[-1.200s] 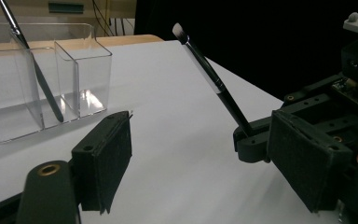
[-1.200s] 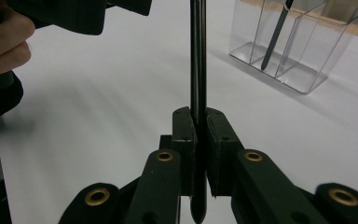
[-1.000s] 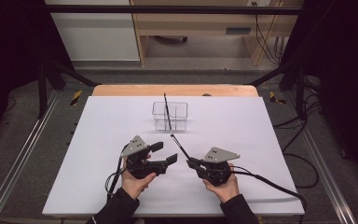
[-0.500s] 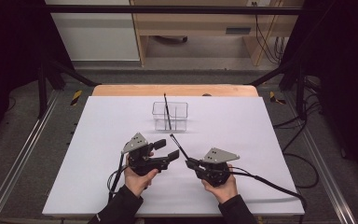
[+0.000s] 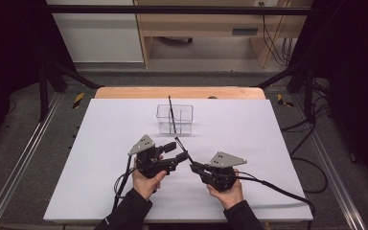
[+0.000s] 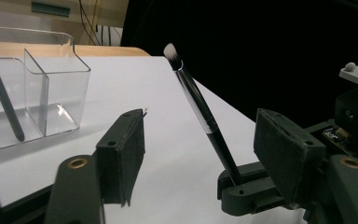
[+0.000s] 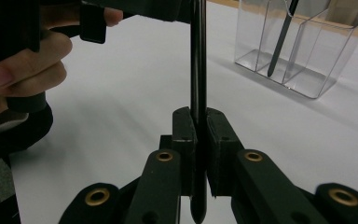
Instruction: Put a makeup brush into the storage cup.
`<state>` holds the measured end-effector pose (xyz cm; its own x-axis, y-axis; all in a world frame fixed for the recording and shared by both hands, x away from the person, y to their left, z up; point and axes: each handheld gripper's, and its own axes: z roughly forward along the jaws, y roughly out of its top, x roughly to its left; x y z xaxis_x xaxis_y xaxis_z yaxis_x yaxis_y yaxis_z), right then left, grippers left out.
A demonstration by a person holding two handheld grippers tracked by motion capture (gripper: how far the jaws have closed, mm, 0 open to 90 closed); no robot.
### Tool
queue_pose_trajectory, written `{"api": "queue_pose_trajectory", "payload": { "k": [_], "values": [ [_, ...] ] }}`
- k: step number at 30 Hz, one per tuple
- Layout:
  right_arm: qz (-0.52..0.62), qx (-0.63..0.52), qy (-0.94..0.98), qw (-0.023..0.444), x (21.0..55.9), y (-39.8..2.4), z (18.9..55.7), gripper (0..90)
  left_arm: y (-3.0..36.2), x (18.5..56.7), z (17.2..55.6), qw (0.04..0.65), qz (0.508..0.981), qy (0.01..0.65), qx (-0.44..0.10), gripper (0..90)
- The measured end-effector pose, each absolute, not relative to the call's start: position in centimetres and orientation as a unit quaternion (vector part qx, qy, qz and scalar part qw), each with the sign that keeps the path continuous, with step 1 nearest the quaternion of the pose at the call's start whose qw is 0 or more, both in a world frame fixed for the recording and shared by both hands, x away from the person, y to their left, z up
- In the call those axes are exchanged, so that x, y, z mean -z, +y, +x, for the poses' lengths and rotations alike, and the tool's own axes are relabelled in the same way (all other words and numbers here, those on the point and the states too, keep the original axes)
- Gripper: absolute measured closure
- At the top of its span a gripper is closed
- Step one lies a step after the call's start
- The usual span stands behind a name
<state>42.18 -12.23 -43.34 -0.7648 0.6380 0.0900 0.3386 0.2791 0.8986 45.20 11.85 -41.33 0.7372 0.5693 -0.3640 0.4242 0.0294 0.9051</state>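
Note:
My right gripper (image 7: 199,127) is shut on the black handle of a makeup brush (image 6: 200,107). The brush slants up to a white bristle tip. In the high view the right gripper (image 5: 194,166) sits low in the middle of the white table, and the brush (image 5: 184,150) points up-left from it. My left gripper (image 5: 178,151) is open, and its jaws have just been closing. The brush shaft stands between the left gripper's (image 6: 203,149) pads, and neither pad touches it. Behind them stands a clear divided container (image 5: 182,113) with a second dark brush (image 5: 171,112) leaning inside.
The white table sheet (image 5: 100,143) has room on both sides of the hands. A wooden edge (image 5: 124,92) runs along the table's back. Cables trail from both grippers toward the near right edge. Metal rails flank the table.
The left gripper has moved slightly up and to the right, bringing its jaws around the brush shaft, and the gap between them has narrowed. The right gripper and brush have stayed put.

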Motion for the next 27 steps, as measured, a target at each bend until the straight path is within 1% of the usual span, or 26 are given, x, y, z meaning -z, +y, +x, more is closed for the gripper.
{"api": "queue_pose_trajectory", "payload": {
  "k": [5,12,20,27],
  "values": [
    [0.312,-0.516,0.785,0.144,43.39,-12.18,42.18,84.2,11.66,41.37,45.36,0.628,0.690,0.358,-0.050,40.4],
    [0.313,-0.521,0.781,0.142,43.43,-12.10,42.14,84.3,11.56,41.42,45.48,0.632,0.686,0.359,-0.037,53.2],
    [0.314,-0.523,0.780,0.140,43.49,-12.04,42.13,84.2,11.60,41.38,45.48,0.635,0.681,0.362,-0.031,64.6],
    [0.314,-0.524,0.780,0.137,43.55,-11.98,42.13,84.2,11.54,41.36,45.43,0.637,0.678,0.365,-0.032,72.8]
  ]
}}
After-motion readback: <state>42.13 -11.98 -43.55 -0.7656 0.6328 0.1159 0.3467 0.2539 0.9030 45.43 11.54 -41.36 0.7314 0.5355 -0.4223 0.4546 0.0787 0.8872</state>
